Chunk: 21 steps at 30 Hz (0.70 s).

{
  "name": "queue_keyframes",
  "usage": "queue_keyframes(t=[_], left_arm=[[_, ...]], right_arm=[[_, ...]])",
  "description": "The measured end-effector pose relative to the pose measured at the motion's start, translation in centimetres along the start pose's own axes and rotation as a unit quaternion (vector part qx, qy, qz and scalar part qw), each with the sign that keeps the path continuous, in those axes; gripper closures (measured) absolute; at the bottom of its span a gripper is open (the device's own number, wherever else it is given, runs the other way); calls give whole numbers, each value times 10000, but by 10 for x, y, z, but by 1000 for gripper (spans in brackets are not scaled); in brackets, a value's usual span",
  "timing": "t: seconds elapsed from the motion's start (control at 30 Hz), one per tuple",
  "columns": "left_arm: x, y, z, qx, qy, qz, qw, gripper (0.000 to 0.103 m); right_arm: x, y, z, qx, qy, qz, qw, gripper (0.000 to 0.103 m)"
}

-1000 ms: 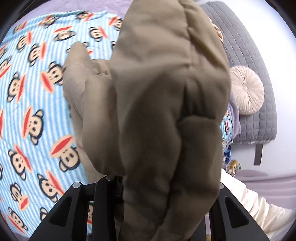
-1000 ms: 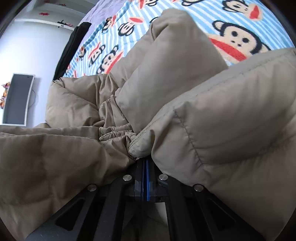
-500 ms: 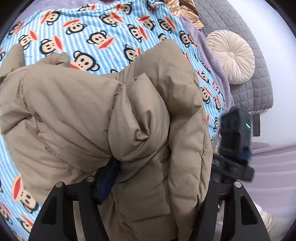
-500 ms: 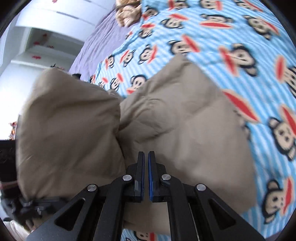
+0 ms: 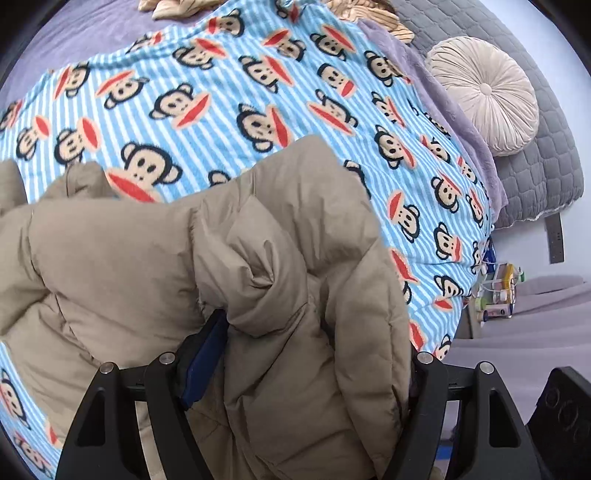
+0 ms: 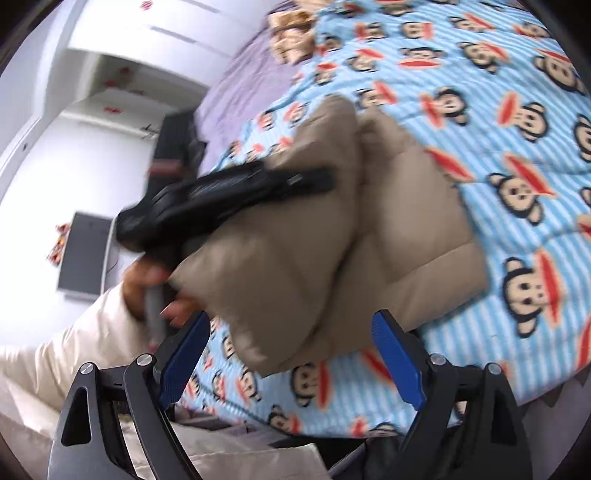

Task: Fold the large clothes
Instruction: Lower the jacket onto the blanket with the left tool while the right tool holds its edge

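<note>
Both hand-held grippers gape, just opened; bunched jacket (image 5: 258,266) fills the left (image 5: 299,354).

I am seeing a bed (image 5: 74,40) lying under a purple sheet, a blue striped monkey blanket (image 5: 258,81) spreading across it, a tan puffer jacket (image 5: 147,258) resting bunched on the blanket, a round cream cushion (image 5: 487,94) leaning at the grey quilted headboard (image 5: 546,162), striped beige clothes (image 5: 177,7) sitting at the far edge.
</note>
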<state>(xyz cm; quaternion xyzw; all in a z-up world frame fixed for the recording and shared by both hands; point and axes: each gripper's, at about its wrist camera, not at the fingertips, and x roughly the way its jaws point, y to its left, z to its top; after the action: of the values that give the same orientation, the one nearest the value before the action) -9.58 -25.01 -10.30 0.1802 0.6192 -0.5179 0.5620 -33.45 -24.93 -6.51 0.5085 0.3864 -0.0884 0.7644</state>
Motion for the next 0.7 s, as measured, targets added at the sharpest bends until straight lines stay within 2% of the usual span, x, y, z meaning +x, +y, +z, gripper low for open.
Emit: queue_keyframes(t=[0.1, 0.13, 0.2, 0.23, 0.27, 0.3, 0.37, 0.4, 0.43, 0.5, 0.6, 0.7], left_arm=[[-32, -4, 1, 176, -411, 46, 9990, 28], [-42, -1, 1, 219, -603, 128, 9979, 28], [-70, 11, -4, 210, -1124, 542, 9920, 28], [-83, 23, -8, 141, -1404, 879, 9861, 28], [-92, 36, -13, 41, -1591, 1175, 9802, 28], [-97, 49, -16, -68, -1689, 1438, 9751, 28], [-93, 83, -22, -274, -1628, 2037, 9650, 28], [-86, 100, -24, -443, -1476, 2208, 9631, 28], [-80, 112, -24, -620, -1350, 2205, 9640, 28], [-68, 123, -22, -920, -1295, 1961, 9676, 28], [-47, 99, -6, -612, -1362, 2055, 9672, 28], [-24, 65, 12, -258, -1365, 2012, 9697, 28]], right_arm=[[25, 22, 1, -349, 158, -65, 9992, 12], [38, 26, 8, -445, 160, -251, 9986, 12], [47, 31, 12, -564, 63, -919, 9941, 17], [50, 32, 16, -650, -8, -1224, 9904, 25], [51, 34, 20, -785, -101, -1462, 9861, 52], [50, 35, 22, -848, -132, -1518, 9847, 78], [47, 34, 25, -877, -214, -1662, 9820, 83], [45, 35, 25, -929, -264, -1668, 9813, 85], [42, 37, 24, -1004, -303, -1707, 9797, 86], [37, 38, 22, -1177, -392, -1825, 9754, 87], [29, 28, 14, -1130, -462, -1978, 9726, 87], [23, 4, 7, -752, -479, -2170, 9721, 87]])
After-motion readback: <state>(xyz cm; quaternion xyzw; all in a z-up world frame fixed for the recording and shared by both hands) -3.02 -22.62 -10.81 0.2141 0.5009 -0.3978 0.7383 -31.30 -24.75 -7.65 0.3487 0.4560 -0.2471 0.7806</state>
